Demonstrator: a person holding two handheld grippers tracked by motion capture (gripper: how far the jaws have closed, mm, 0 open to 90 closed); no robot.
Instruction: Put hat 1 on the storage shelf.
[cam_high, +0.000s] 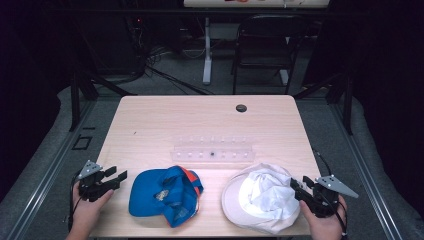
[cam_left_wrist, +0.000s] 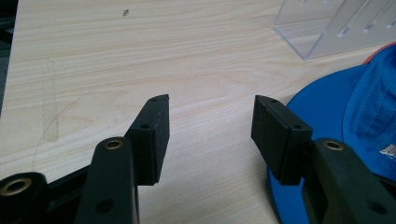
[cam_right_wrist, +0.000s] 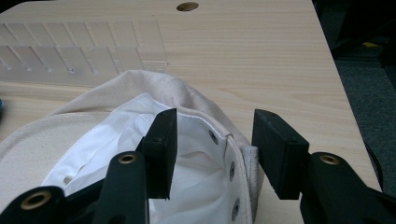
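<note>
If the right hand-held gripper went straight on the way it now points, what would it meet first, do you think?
Probably the cream fabric cap: the open right hand-held gripper straddles its eyelet-studded edge, so the cloth lies directly ahead, though depth is unclear.

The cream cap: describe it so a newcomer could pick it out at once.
On the light wooden table, look along the near edge, in front of the clear plastic rack. The cream cap lies at the right, upside down with its white lining showing, beside the right gripper. Its neighbour, the blue cap, is bright blue with orange.

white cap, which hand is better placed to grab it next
Right. The right gripper has its open fingers straddling the white cap edge, while the left gripper sits open beside the blue cap.
</note>
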